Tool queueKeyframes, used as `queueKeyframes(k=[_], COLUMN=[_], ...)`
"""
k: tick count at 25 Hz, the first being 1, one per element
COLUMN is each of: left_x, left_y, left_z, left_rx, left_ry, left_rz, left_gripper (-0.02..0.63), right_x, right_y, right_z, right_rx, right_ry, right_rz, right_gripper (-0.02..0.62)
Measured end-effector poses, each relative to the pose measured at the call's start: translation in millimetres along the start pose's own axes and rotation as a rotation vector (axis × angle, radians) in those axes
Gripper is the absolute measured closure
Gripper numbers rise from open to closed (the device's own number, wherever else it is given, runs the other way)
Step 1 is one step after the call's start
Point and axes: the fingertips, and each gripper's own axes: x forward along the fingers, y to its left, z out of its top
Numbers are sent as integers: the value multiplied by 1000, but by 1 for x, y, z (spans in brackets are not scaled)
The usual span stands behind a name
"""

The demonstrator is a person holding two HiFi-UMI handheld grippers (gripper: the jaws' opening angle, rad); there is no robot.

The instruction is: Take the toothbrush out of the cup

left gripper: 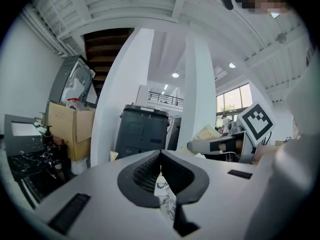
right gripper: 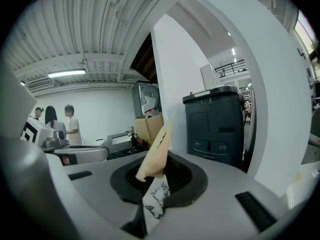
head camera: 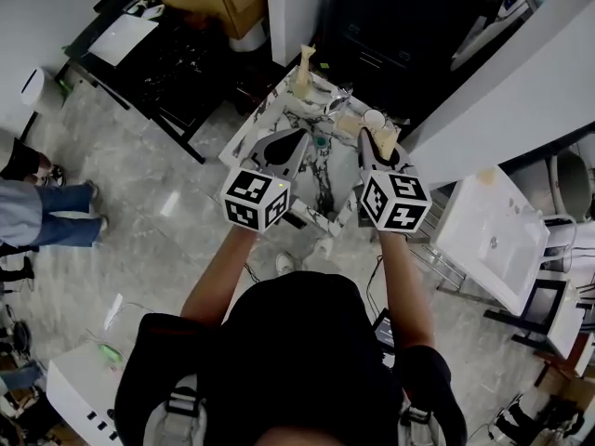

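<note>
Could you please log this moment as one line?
left gripper: shut, empty | right gripper: shut on toothbrush | cup: on table

Site reads to us as an open industrial lab or workshop hall. Above the right claw point(right gripper: 157, 168): corrugated ceiling point(right gripper: 75, 29) with a strip light point(right gripper: 65, 74). Ahead of it: dark cabinet point(right gripper: 215, 124), white column point(right gripper: 175, 69). To its left, people standing point(right gripper: 70, 124). Left of the left claw point(left gripper: 160, 155): cardboard box point(left gripper: 70, 129), cluttered black bench point(left gripper: 30, 159). Polished stone floor point(head camera: 158, 203) below both.
</note>
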Motion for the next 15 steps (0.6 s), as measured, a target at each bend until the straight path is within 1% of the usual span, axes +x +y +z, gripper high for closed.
queueKeyframes(k=[9,15], left_x=[-22,-17], left_y=[1,0], left_z=[-5,-2], left_rx=[14,22], left_ry=[5,-2], left_rz=[-5,-6], left_gripper=[594,594], right_x=[-5,-4], right_y=[23,24], right_z=[-4,0], right_rx=[0,7], right_ry=[-13,-23], right_rz=[8,23], right_gripper=[538,538])
